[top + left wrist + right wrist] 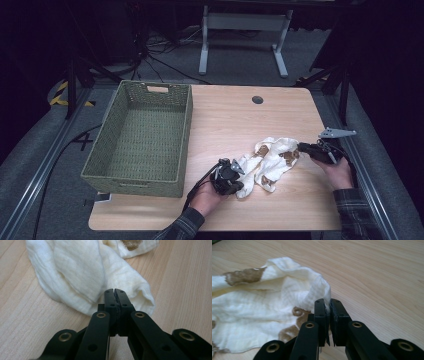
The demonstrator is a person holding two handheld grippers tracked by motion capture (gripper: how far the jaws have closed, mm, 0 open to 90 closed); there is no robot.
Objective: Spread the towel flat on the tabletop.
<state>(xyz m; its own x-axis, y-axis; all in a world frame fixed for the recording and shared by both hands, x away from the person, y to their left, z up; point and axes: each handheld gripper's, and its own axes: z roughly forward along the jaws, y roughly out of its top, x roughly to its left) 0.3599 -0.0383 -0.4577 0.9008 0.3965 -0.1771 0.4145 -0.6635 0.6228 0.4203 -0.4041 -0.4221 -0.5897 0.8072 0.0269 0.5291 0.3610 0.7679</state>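
A cream cloth (pixel 272 161) with brown patches lies crumpled on the wooden table (pixel 280 210), right of centre. My right gripper (pixel 303 147) is at the cloth's right end. It is shut on a raised fold of the cloth (pixel 317 287), and the white edge runs down between its jaws. My left gripper (pixel 239 181) is at the cloth's left end. Its jaws are pressed together, with the tips (pixel 115 291) over a rolled fold of the cloth (pixel 82 275). No fabric shows between them.
A green woven basket (pixel 187 127) with nothing in it stands on the left half of the table, close to my left hand. A round cable hole (pixel 257 99) sits near the far edge. Bare wood lies beyond and in front of the cloth.
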